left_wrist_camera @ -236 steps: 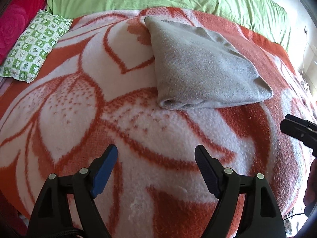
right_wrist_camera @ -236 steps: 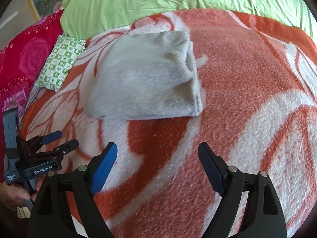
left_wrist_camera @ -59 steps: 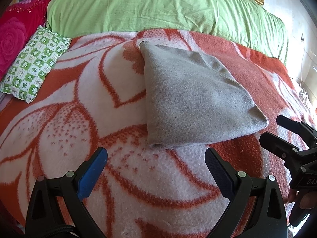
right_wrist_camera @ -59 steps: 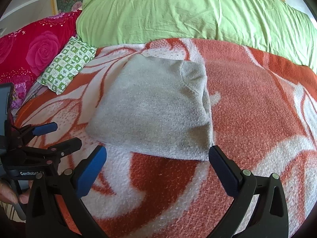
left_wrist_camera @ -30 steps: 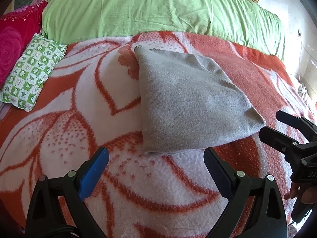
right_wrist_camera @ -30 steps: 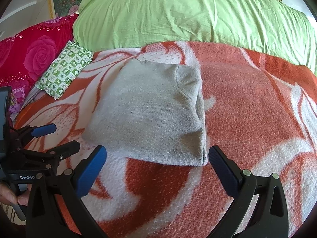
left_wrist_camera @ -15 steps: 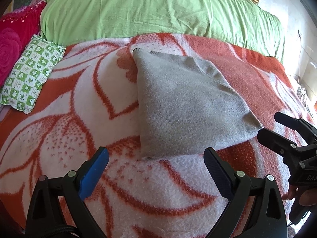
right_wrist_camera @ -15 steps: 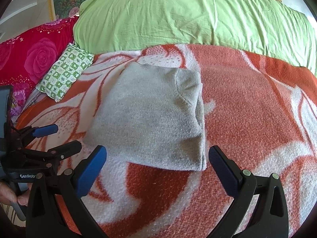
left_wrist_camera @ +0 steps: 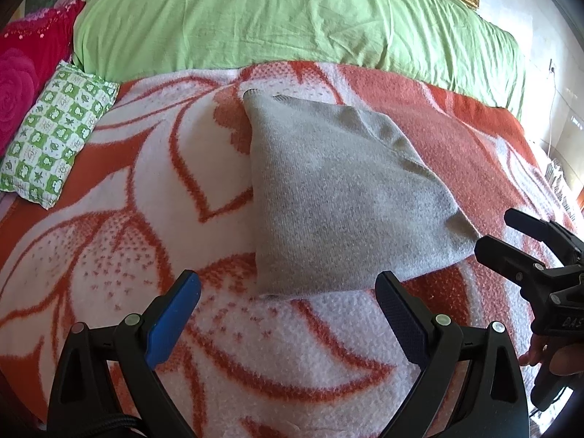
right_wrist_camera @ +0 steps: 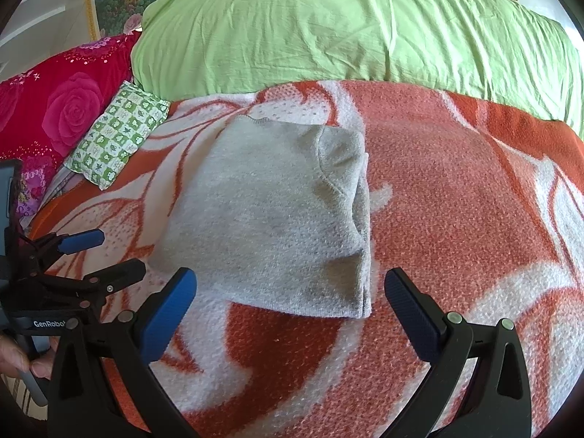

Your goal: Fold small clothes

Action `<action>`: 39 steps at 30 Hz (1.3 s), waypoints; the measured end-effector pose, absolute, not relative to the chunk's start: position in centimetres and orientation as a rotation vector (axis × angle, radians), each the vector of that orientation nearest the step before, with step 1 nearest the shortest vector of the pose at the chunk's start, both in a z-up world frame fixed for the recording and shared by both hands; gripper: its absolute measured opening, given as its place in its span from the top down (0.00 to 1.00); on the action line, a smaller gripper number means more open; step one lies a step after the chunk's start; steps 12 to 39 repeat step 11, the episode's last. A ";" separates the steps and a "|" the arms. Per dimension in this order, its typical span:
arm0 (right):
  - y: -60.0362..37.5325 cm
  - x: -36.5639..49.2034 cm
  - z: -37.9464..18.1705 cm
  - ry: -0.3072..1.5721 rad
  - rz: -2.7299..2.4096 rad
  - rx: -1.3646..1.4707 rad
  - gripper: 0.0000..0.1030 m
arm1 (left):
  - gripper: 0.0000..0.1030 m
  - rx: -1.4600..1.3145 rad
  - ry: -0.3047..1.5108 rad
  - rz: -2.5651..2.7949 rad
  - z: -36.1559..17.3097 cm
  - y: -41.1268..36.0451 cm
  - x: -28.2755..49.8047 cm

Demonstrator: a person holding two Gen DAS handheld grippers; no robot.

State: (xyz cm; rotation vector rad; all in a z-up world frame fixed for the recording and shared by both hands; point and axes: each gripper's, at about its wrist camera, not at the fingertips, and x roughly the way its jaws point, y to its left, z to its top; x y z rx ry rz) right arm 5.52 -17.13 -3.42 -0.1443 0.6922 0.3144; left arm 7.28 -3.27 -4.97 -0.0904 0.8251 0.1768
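A grey knitted garment lies folded into a compact rectangle on the orange and white flowered blanket. My left gripper stands open just short of the garment's near edge, nothing between its blue pads. The right gripper is open too, its fingers either side of the near right corner of the fold, apart from the cloth. Each gripper shows in the other's view: the right gripper at the garment's right corner, the left gripper at its left.
A green checked small pillow lies at the blanket's left. Behind it sits a red rose-patterned pillow. A light green cover spans the far side. A hand holds the right gripper's handle.
Both grippers have moved a little nearer the folded garment and stay open. The garment has not moved since the earliest frames.
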 end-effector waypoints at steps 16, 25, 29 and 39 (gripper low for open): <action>-17.2 6.2 -3.3 0.695 0.322 -0.139 0.00 | 0.06 -0.099 0.826 0.189 -4.7 -2.9 8.3; -17.2 6.2 -3.3 0.695 0.322 -0.139 0.00 | 0.06 -0.099 0.826 0.189 -4.7 -2.9 8.3; -17.2 6.2 -3.3 0.695 0.322 -0.139 0.00 | 0.06 -0.099 0.826 0.189 -4.7 -2.9 8.3; -17.2 6.2 -3.3 0.695 0.322 -0.139 0.00 | 0.06 -0.099 0.826 0.189 -4.7 -2.9 8.3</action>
